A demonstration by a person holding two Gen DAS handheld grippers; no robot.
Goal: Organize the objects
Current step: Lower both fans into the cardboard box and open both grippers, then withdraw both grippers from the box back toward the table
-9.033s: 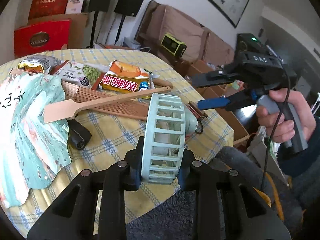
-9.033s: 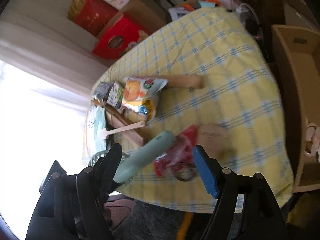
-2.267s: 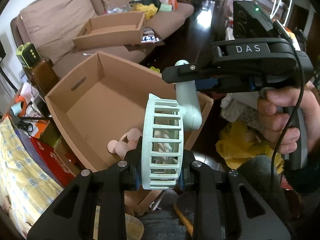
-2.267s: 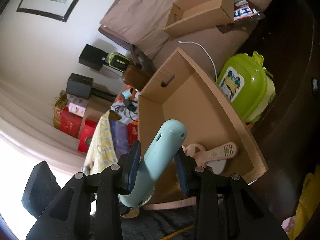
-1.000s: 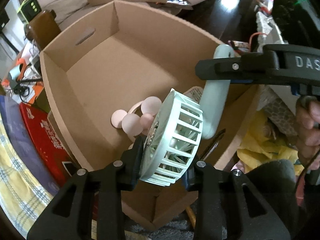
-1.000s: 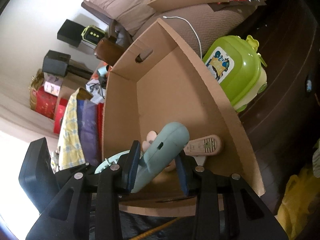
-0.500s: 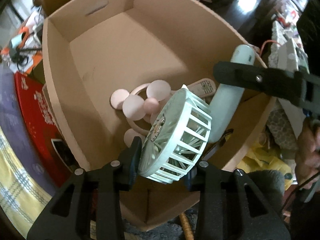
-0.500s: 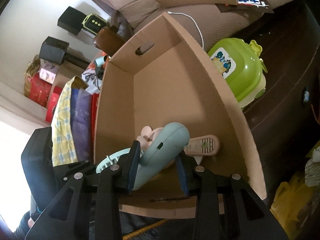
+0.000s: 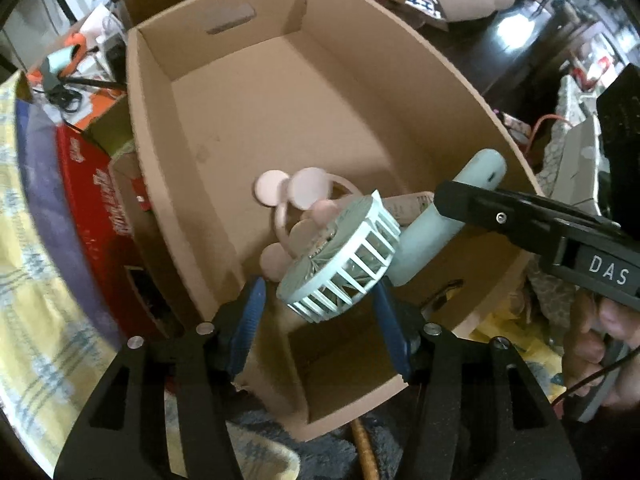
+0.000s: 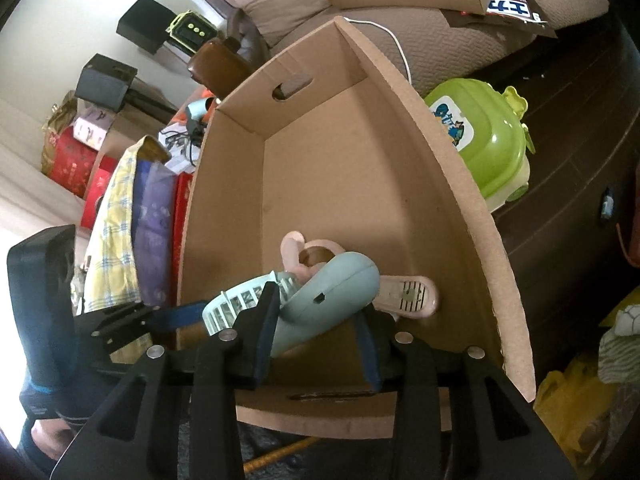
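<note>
A: Both sets of jaws are opening now. A second ago the left gripper (image 9: 316, 320) was clamped on the cage of the mint handheld fan (image 9: 340, 256); now its blue pads stand off on both sides, with a clear gap at the left.

B: And the right gripper (image 10: 316, 328)?

A: Its jaws are parting too. The fan's handle lies between them, close against the left pad and clear of the right one.

B: So it's the release.

A: I'd judge so. The fan is down inside the cardboard box (image 9: 160, 152), at its near end, tilted, no longer pinched by either tool.

B: What's beyond it?

A: Just behind the cage, a pink fan (image 9: 296, 192) with round lobes, its handle (image 10: 404, 294) lying to the right. The far half of the box floor is bare.
</note>
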